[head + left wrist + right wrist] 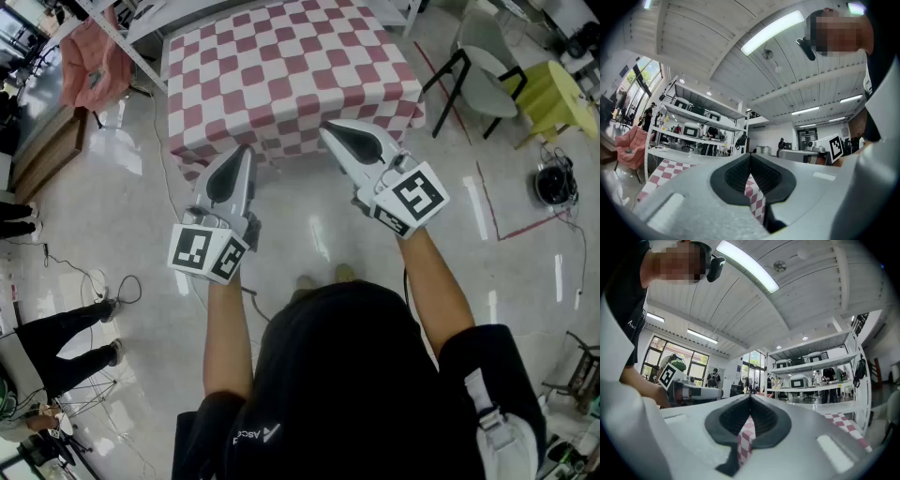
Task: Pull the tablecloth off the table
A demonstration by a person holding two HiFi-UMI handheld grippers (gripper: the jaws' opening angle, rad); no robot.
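Polished lab floor [112,206]; left gripper [245,153] and right gripper [324,131] both clenched on checkered tablecloth [281,66] hem. Grip made; next probably a steady backward pull.

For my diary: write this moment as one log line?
left gripper: shut on tablecloth | right gripper: shut on tablecloth | pull: not yet done

Open-plan lab or workshop. Metal shelving [813,363] carries boxy white machines [798,380]. Strip lights [771,32] on a panelled ceiling. Polished floor [309,234], loose cables [122,286], red tape marks [525,228].
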